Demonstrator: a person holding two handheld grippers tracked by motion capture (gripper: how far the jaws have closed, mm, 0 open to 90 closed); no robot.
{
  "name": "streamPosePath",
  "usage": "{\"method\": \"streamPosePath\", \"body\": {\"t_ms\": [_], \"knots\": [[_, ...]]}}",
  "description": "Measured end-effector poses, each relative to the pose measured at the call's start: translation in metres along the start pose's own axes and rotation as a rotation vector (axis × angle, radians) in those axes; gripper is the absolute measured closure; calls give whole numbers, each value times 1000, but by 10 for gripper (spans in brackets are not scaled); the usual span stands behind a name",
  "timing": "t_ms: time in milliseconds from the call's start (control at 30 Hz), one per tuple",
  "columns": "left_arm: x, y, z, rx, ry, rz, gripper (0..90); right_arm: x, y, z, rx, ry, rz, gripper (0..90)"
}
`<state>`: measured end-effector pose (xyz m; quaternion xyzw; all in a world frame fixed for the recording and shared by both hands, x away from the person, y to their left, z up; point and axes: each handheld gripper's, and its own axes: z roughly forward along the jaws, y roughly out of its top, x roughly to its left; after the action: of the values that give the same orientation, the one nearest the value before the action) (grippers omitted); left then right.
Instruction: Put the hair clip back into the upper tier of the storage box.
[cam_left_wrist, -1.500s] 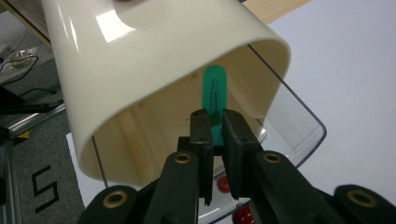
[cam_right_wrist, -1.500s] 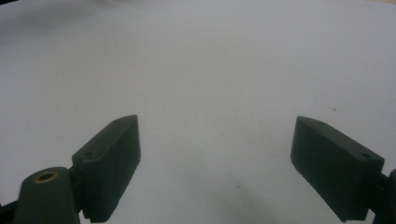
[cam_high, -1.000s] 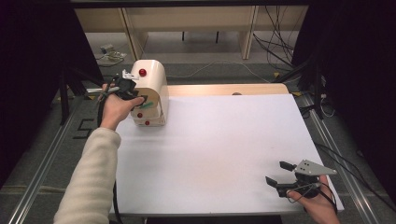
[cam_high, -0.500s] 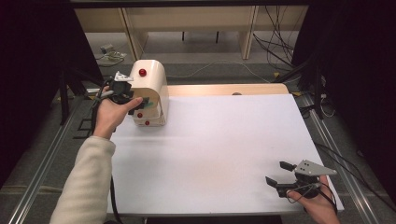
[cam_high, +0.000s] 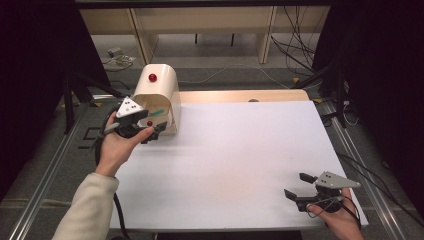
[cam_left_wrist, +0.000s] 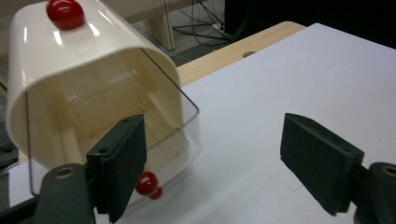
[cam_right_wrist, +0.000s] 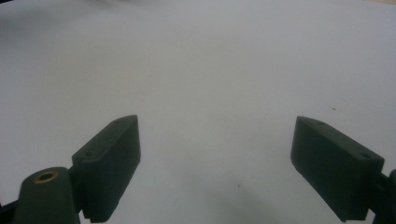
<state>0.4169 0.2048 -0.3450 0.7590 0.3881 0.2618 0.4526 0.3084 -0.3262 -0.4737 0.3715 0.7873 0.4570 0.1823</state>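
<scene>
A cream, round-topped box (cam_high: 159, 95) stands at the table's far left, with a red knob (cam_high: 152, 77) on top. Its clear front flap (cam_left_wrist: 187, 126) hangs down over the opening, and the flap's small red knob (cam_left_wrist: 148, 183) sits low near the table. My left gripper (cam_high: 156, 131) is just in front of the box, its jaws wide apart after just opening. In the left gripper view (cam_left_wrist: 210, 154) nothing lies between the pads, and the flap knob shows beside the left one. My right gripper (cam_high: 298, 185) rests open and empty at the near right corner, over bare table (cam_right_wrist: 215, 140).
The white tabletop (cam_high: 240, 150) spreads between the two hands. A wooden strip (cam_high: 240, 95) runs along its far edge. Metal rails (cam_high: 45, 190) flank the table, and cables (cam_high: 300, 55) and shelf legs lie on the floor beyond.
My left hand has drawn back from the box front toward the near left, and its jaws have spread open. The right hand has stayed put.
</scene>
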Motion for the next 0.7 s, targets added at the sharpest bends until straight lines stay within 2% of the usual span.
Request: {"method": "streamPosePath", "body": {"t_ms": [167, 267, 367, 567, 700], "knots": [[-21, -22, -3, -39, -34, 18, 222, 0, 0, 0, 1, 0, 2, 168], [-35, -39, -1, -34, -67, 38, 223, 0, 0, 0, 1, -1, -1, 168], [-47, -56, 2, -19, -79, 63, 224, 1, 0, 0, 1, 0, 0, 168], [-62, -86, 6, -17, -108, 34, 226, 1, 0, -1, 0, 1, -3, 168], [-70, -99, 6, -9, -119, 24, 226, 1, 0, -1, 0, 2, -6, 168]]}}
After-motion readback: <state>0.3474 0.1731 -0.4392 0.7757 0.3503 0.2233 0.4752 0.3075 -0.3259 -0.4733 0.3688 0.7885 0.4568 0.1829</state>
